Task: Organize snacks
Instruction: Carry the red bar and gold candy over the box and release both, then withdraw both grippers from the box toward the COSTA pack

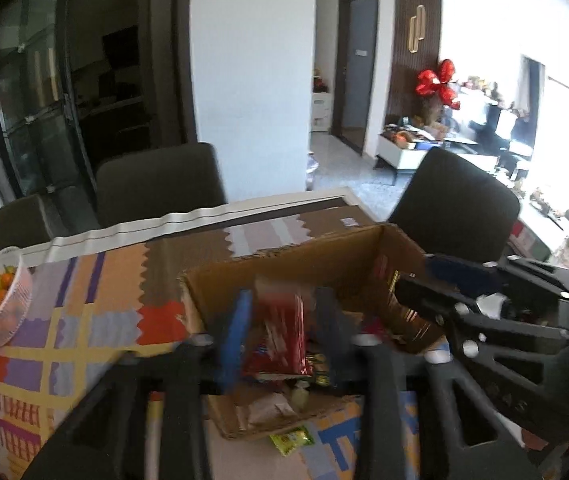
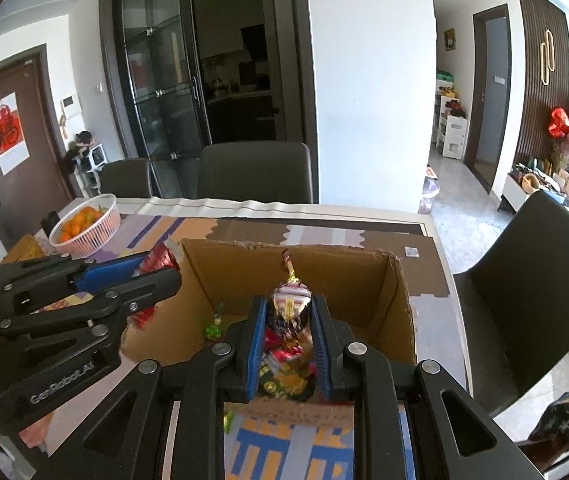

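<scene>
Between the right claw's [image 2: 288, 340] parted jaws hangs a foil-wrapped sweet [image 2: 290, 304] (pads apparently clear), above the cardboard box [image 2: 364, 280].

Both grippers are black plastic with cut-out linkage arms, silver screw heads at the joints and blue finger pads. The left gripper [image 2: 160, 270] carries white "GenRobot.AI" lettering on its side; the right gripper [image 2: 288, 312] looks the same build.
</scene>
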Action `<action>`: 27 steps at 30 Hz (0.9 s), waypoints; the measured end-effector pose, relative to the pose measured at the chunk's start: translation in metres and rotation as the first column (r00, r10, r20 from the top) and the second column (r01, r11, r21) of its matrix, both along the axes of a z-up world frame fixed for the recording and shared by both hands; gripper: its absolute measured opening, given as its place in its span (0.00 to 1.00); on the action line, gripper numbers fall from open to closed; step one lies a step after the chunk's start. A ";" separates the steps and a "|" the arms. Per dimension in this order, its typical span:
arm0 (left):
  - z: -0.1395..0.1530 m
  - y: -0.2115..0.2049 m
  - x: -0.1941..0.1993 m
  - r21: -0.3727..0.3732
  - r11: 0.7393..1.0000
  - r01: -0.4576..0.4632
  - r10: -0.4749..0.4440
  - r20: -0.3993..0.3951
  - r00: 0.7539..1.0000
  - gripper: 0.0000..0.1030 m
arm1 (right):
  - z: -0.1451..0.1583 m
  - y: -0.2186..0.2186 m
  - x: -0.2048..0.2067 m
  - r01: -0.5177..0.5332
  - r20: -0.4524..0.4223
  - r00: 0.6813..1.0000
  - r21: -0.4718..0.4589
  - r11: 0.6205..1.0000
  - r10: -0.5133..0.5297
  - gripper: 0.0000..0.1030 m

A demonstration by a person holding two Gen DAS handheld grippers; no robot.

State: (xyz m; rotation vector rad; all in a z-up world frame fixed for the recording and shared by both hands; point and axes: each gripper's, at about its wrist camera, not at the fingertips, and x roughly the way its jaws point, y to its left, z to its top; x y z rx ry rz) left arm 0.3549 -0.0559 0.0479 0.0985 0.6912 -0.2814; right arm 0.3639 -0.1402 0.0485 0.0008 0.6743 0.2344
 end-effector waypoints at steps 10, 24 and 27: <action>-0.003 0.012 -0.039 0.017 0.997 -0.077 0.077 -0.011 0.997 0.54 | -0.006 -0.012 -0.026 0.040 0.014 0.999 -0.039 0.998 -0.040 0.44; -0.010 0.019 -0.128 0.011 0.990 -0.139 0.139 -0.021 0.990 0.71 | -0.007 -0.010 -0.105 -0.046 -0.002 0.999 -0.045 0.998 0.046 0.54; -0.019 0.021 -0.142 0.007 0.989 -0.151 0.151 -0.044 0.988 0.71 | -0.013 -0.009 -0.117 -0.063 -0.009 0.998 -0.070 0.996 0.063 0.54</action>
